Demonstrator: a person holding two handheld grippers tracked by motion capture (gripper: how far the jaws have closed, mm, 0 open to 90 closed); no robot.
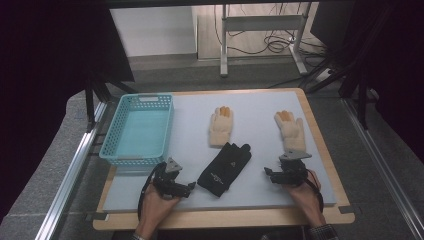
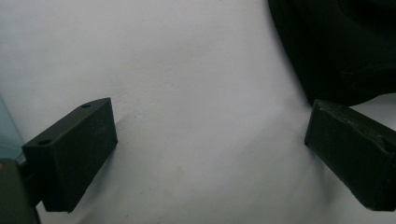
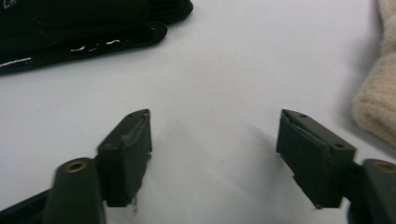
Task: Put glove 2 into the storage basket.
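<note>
Grey matting (image 1: 260, 150) covers my table, seen from the high view. At lower right of the frame my right gripper (image 1: 270, 173) rests on the mat, jaws spread with nothing between them; its own view shows only bare mat in the gap. At lower left my left gripper (image 1: 190, 186) also sits wide apart and empty, its jaws pointing toward the black glove (image 1: 224, 168) lying at lower centre between the two grippers, near both but touched by neither. Just above the right gripper lies a cream glove (image 1: 290, 129); a second cream glove (image 1: 221, 125) sits at centre, above the black one. A teal basket (image 1: 107, 150) stands at middle left.
</note>
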